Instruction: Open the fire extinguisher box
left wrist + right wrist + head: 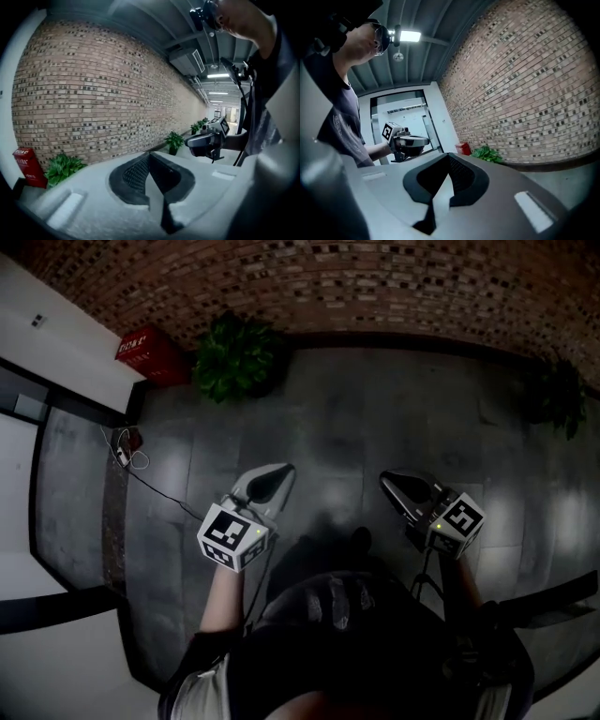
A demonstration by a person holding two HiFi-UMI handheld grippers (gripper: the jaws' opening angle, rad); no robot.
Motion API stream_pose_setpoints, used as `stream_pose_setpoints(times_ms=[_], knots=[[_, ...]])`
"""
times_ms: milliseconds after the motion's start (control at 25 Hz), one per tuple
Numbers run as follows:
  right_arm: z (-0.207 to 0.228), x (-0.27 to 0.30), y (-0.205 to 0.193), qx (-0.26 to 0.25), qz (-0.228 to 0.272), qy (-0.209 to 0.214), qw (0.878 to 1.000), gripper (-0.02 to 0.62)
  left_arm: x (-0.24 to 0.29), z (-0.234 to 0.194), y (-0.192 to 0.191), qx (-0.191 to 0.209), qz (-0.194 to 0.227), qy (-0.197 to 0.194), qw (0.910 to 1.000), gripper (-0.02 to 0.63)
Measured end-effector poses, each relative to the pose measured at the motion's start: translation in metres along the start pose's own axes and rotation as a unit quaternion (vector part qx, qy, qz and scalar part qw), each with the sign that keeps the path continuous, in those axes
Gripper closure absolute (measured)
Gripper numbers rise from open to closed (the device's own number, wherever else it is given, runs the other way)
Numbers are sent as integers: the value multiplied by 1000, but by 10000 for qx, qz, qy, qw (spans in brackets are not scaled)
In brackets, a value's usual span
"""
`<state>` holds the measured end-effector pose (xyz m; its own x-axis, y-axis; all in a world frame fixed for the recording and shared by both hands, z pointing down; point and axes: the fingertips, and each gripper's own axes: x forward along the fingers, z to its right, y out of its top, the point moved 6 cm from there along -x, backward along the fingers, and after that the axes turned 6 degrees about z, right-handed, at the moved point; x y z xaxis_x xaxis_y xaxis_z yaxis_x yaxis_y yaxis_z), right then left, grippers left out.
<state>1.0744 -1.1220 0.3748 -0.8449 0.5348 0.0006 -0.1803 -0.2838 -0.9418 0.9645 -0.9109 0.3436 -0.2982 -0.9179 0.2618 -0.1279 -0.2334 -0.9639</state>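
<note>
Jaws of the left gripper [281,469] and right gripper [387,480] are pressed together, empty, above the grey floor [356,418]. Farther off, the red fire extinguisher box [150,354] stands in the floor's far left corner beside a plant [234,357]; its white lettering is unreadable.

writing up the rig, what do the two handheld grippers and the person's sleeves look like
The left gripper and right gripper have grey shells with dark ribbed pads tapering to a point. Each carries a white cube printed with black square markers and trails a thin dark cable. The person wears a dark short-sleeved T-shirt.
</note>
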Motion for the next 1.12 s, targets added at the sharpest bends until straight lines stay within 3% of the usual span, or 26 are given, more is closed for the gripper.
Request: stream_pose_setpoints(times_ms=[160,280,560,720,840,960,1120], knots=[[-1,64,19,65,94,528,9985,594,-23,-40,-1,-224,145,522,9983,606],[-15,113,18,-149,-176,857,9961,594,-51,-71,-8,-380,350,740,9959,606],[-80,251,-1,-443,-521,936,9933,594,-147,-181,-35,-632,636,1110,9898,606],[-130,346,-18,-587,-747,1278,9872,594,-212,-246,-49,-672,736,1378,9854,606],[-175,412,-31,-720,-910,1759,9775,594,-272,-286,-68,-794,843,1848,9759,606],[-217,467,-39,-860,-1100,2228,9648,594,-335,-311,-81,-927,1077,2378,9609,606],[-238,519,-54,-733,-1286,2714,9510,594,-378,-326,-101,-1115,1239,2940,9412,606]])
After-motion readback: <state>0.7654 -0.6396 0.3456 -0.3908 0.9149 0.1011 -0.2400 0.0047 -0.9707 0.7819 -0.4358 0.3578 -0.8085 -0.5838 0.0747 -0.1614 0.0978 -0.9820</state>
